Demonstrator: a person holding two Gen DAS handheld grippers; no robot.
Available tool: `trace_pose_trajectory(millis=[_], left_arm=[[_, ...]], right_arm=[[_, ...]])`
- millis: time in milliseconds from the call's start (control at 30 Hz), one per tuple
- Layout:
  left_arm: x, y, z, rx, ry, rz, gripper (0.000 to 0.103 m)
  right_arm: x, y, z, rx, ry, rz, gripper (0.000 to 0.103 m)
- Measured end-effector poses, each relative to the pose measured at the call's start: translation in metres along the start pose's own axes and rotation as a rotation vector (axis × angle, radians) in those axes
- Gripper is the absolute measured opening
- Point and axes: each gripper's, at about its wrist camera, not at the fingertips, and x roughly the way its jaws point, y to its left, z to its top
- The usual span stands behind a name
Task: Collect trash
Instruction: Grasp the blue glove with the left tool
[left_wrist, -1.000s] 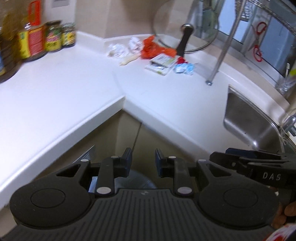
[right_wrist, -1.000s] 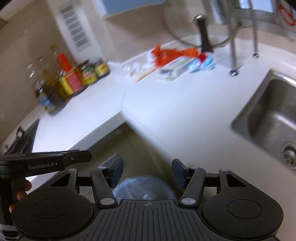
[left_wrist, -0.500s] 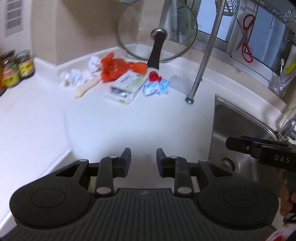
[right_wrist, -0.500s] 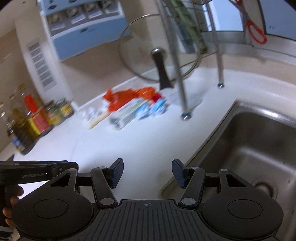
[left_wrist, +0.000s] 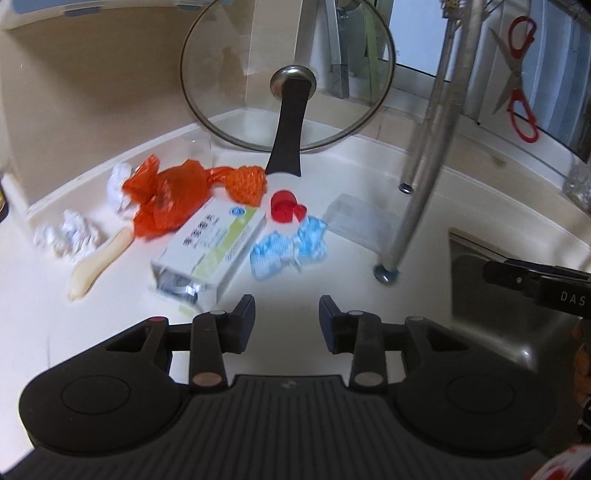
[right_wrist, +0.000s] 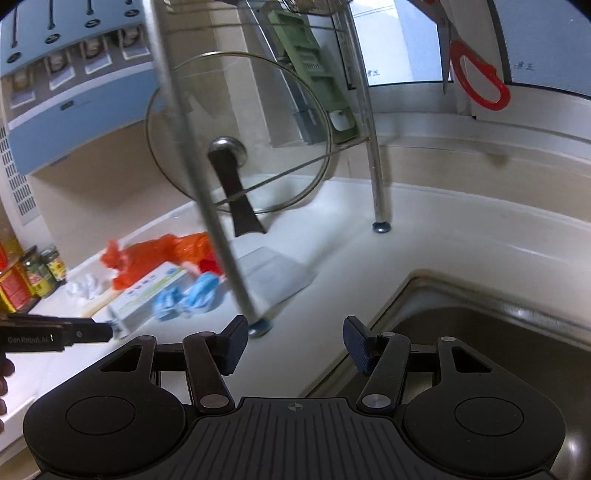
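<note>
So the left wrist view gets the whole trash pile up close on the white counter (left_wrist: 110, 332): an orange plastic bag (left_wrist: 166, 199) at 11 o'clock from the gripper, crumpled white paper (left_wrist: 74, 232) off at 10, a pale stick-shaped thing (left_wrist: 99, 262) just beside it, a white-and-green carton (left_wrist: 214, 243) straight past the left finger, blue wrappers (left_wrist: 288, 243) at 12 and a red cap (left_wrist: 282, 206) just behind those. A clear flat plastic piece (left_wrist: 362, 221) lies at 1 o'clock by the rack leg (left_wrist: 417, 184). The glass lid (left_wrist: 288, 74) leans upright behind it all.

The right wrist view shows stuff the left one mostly misses: the sink (right_wrist: 498, 350) at 3 o'clock, jars (right_wrist: 40, 273) at 9 against the wall, a blue cabinet (right_wrist: 74, 110) up top and a green board (right_wrist: 314, 74) behind the lid. Red-handled scissors (right_wrist: 480, 81) hang at 1 o'clock. The same trash sits way over at 10 o'clock, partly behind the rack leg.

The left gripper (left_wrist: 286, 321) has its jaws partway apart and opening, nothing between them, just bare counter; the carton's near end lies just off the left fingertip, not touching as far as I can tell. The right gripper (right_wrist: 293, 345) is spread wider, empty too, hanging over the counter edge by the sink.
</note>
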Motion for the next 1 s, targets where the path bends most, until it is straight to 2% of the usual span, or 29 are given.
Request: trace_pose_trajectory(millis=[267,700,800,833,867,1000], left_arm=[[0.052,0.0,0.023,0.068,-0.01,0.029,0.052],[0.108,-0.035,0.031,0.299,-0.003,0.032,0.051],[0.116,-0.037,0.031,0.317,0.001,0.031,0.041],[0.117,-0.036,0.032,0.311,0.002,0.019,0.033],[0.119,-0.034,0.034,0.305,0.006,0.005,0.014],[0.123,-0.03,0.038,0.279,0.01,-0.003,0.011]], right_arm=[[0.043,-0.023,0.014,0.004,0.014,0.012,0.058],[0.082,-0.04,0.024,0.013,0.034,0.05,0.058],[0.09,-0.041,0.026,-0.001,0.035,0.069,0.058],[0.092,-0.042,0.027,-0.005,0.034,0.083,0.058],[0.094,-0.043,0.027,-0.008,0.033,0.095,0.058],[0.104,-0.045,0.03,-0.02,0.038,0.146,0.059]])
